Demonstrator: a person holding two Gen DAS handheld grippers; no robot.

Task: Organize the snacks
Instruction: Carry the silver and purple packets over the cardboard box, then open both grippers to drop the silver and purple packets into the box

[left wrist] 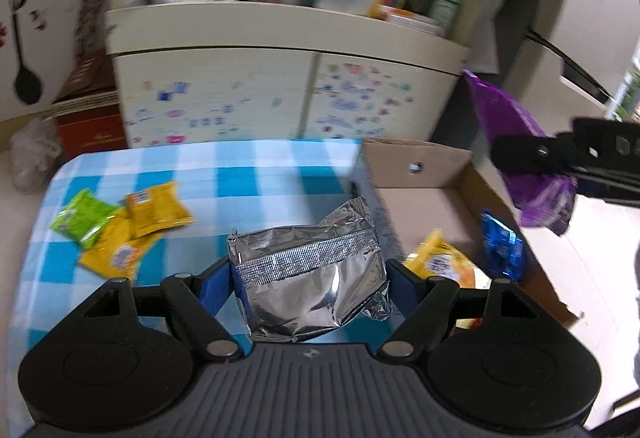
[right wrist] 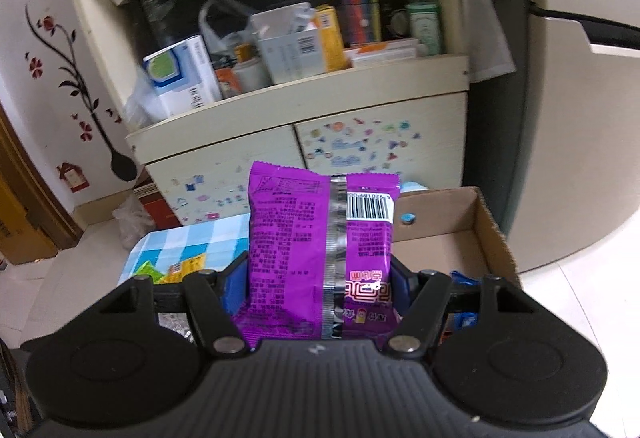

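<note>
My left gripper (left wrist: pixel 310 276) is shut on a silver foil snack packet (left wrist: pixel 312 278) and holds it above the blue checked tablecloth (left wrist: pixel 240 174), next to the cardboard box (left wrist: pixel 416 166). My right gripper (right wrist: pixel 318 278) is shut on a purple snack packet (right wrist: pixel 316 250) and holds it upright above the box (right wrist: pixel 440 214). In the left wrist view the right gripper (left wrist: pixel 532 154) shows at the right with the purple packet (left wrist: pixel 532 190) over the box. A yellow packet (left wrist: pixel 440 262) and a blue packet (left wrist: pixel 502 250) lie in the box. A green packet (left wrist: pixel 82 218) and two yellow packets (left wrist: pixel 158 208) lie on the cloth.
A cream cabinet (right wrist: pixel 360 146) with stickers on its doors stands behind the table, its shelf crowded with boxes and bottles. A red-brown carton (left wrist: pixel 90 110) and a plastic bag (left wrist: pixel 32 154) sit on the floor at the left.
</note>
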